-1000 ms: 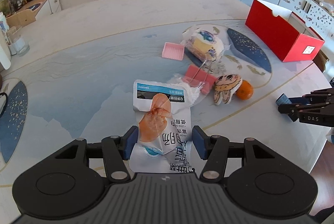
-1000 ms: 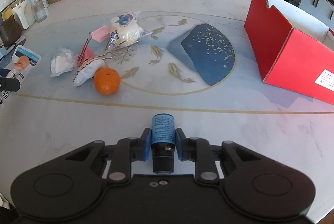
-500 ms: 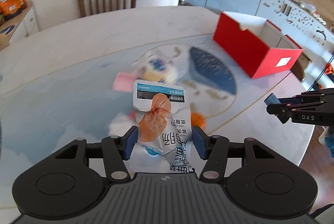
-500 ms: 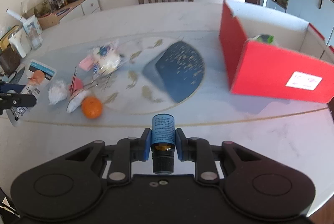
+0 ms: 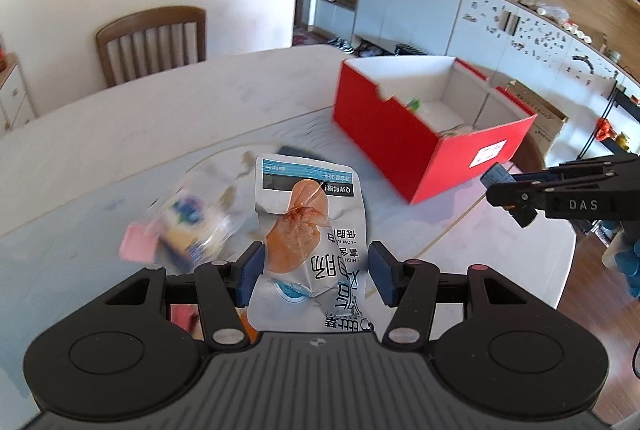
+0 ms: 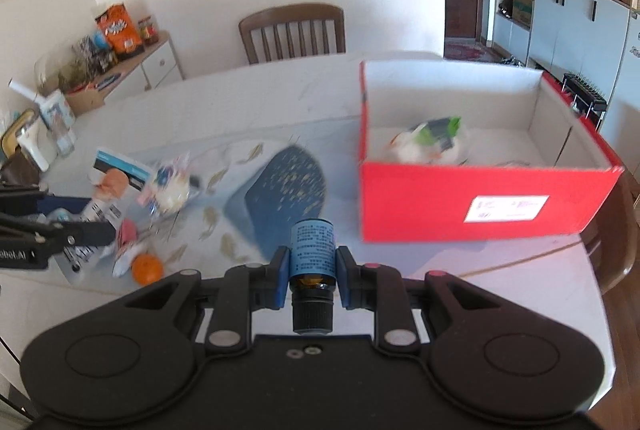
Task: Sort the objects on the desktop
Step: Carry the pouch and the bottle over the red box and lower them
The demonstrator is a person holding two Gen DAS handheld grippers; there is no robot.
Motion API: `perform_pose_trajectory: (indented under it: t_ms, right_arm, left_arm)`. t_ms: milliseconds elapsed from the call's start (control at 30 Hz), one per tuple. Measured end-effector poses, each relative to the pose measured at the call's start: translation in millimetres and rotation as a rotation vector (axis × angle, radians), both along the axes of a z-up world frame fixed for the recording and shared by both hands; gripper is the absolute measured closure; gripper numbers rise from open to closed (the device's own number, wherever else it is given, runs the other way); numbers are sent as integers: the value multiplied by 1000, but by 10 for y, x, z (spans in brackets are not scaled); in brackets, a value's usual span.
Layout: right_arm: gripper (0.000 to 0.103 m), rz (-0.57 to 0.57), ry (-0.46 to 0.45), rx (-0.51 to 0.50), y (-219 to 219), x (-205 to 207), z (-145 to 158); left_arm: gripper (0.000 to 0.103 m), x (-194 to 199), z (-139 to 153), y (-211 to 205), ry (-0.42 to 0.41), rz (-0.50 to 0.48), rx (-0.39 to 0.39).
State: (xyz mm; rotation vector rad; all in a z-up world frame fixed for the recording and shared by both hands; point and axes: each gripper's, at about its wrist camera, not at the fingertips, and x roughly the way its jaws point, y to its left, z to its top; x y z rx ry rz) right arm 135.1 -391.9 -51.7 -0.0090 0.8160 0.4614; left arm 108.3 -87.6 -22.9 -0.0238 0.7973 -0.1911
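Right wrist view: right hand-held gripper (image 6: 311, 276) clamped on a small blue-label bottle (image 6: 312, 250), red box (image 6: 480, 203) at right of frame, nearer this hand. Left hand-held gripper (image 5: 315, 270) grips a sausage snack packet (image 5: 310, 242); box sits upper right, farther off.

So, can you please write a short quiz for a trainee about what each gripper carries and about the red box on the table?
1. True or false: the red box is empty.
2. Which gripper carries the small bottle with the blue label?
A. left gripper
B. right gripper
3. Fill the gap: the left gripper carries a white food ____ printed with a sausage picture.

Key:
1. False; at least one wrapped item with a green part lies inside.
2. B; its pads are pressed on the bottle's sides.
3. Packet; it stands up between the left gripper's pads.
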Motion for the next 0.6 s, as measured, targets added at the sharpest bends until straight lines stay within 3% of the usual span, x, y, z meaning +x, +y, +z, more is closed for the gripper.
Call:
perform_pose_trajectory:
  t_ms: [300,600]
  right_arm:
    - [80,-26,-20,30,-416,244,191]
    - [80,-50,-31,27,-738,531,282]
  left_arm:
    - [48,336,134,-530,-28,-67,1]
    - [48,780,190,-975,-1,-128,-1]
